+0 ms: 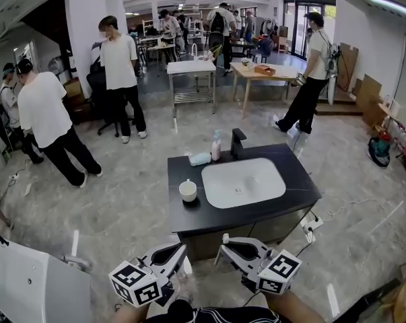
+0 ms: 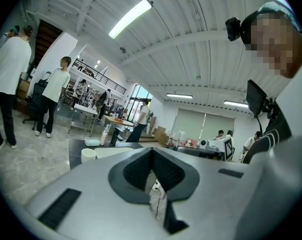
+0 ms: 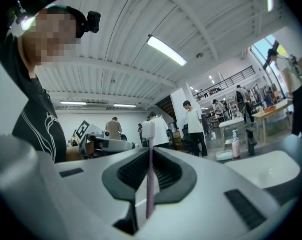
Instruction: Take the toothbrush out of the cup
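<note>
L gripper (image 1: 181, 249) low at bottom-left of head view, well short of the counter (image 1: 189, 219). Its own view shows the jaws together w/ nothing between, only floor and a cable through the slit below. Idle.

Cup (image 1: 188, 190): white, upright on the dark counter, just left of the sink (image 1: 243, 180), well apart from both grippers. Looks empty from above, too small to be sure.

R gripper (image 1: 224, 246) beside the L one, tips pointing toward the counter. Jaws clamped on the toothbrush (image 3: 148, 179): pink handle upright between the pads, white bristle head sticking up past the tips.

Step, my read: brush is already out of the cup and held in R, so the pull-out part looks done and the task is at or near its end. Next prob calls for keeping the grip firm so the thin handle doesn't swivel, then, if a put-down is wanted, reaching fwd to the counter beside the cup and opening. L not needed.
</note>
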`<act>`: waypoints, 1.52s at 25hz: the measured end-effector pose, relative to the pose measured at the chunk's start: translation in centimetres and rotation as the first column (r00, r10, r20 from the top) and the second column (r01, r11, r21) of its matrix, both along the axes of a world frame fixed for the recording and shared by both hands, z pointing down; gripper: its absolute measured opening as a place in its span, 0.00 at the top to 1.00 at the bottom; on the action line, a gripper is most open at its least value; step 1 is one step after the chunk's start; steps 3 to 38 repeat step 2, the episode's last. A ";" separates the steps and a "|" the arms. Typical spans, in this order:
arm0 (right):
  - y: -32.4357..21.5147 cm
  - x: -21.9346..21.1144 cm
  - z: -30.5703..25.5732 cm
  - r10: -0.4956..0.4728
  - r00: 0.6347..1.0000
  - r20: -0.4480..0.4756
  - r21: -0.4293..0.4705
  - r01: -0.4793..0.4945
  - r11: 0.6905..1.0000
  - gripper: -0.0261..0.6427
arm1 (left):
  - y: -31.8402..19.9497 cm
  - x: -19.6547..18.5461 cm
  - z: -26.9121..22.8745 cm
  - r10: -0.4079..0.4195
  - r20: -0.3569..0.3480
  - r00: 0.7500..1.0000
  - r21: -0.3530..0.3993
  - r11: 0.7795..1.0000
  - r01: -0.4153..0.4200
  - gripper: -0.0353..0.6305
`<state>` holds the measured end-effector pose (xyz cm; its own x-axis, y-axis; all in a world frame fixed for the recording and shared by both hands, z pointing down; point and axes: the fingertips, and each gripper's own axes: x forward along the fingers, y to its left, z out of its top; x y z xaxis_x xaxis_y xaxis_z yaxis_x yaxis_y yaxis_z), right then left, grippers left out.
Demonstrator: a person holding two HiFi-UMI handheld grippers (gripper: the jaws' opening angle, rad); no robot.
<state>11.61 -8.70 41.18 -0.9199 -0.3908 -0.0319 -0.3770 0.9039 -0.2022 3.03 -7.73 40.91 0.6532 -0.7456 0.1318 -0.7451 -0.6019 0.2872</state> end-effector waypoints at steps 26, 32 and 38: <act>0.1 0.2 0.2 -0.001 1.000 -0.002 -0.002 0.001 1.000 0.92 | 0.1 0.2 0.1 -0.003 0.001 1.000 -0.002 1.000 0.003 0.94; 0.1 0.2 0.2 -0.001 1.000 -0.002 -0.002 0.001 1.000 0.92 | 0.1 0.2 0.1 -0.003 0.001 1.000 -0.002 1.000 0.003 0.94; 0.1 0.2 0.2 -0.001 1.000 -0.002 -0.002 0.001 1.000 0.92 | 0.1 0.2 0.1 -0.003 0.001 1.000 -0.002 1.000 0.003 0.94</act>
